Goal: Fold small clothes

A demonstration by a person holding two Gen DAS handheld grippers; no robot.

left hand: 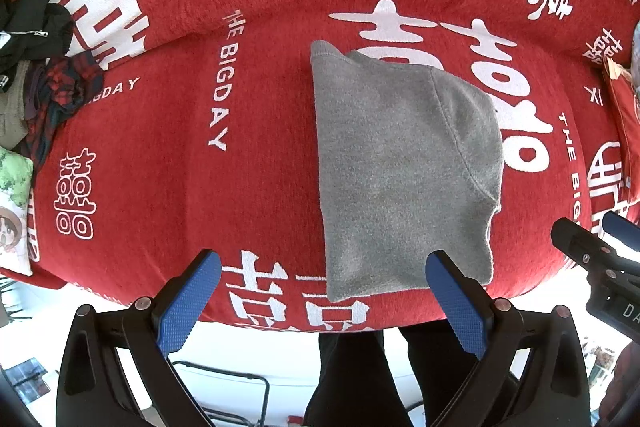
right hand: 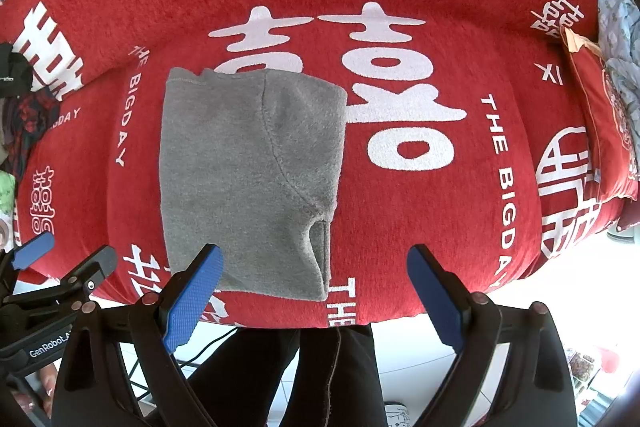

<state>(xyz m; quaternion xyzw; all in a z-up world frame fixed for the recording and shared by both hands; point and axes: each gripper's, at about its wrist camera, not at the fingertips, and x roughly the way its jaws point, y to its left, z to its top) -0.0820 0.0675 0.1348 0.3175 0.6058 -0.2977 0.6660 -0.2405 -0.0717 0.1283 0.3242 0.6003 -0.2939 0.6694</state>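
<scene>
A grey fleece garment lies folded flat on the red sofa cover, near its front edge. It also shows in the right wrist view, with a sleeve opening at its near right corner. My left gripper is open and empty, held above the garment's near edge. My right gripper is open and empty, just right of the garment's near corner. Each gripper shows at the other view's edge: the right one and the left one.
A heap of dark and plaid clothes lies at the sofa's left end by a printed cushion. A red cushion and pale blue cloth sit at the right end. The person's dark trousers stand at the sofa's front edge.
</scene>
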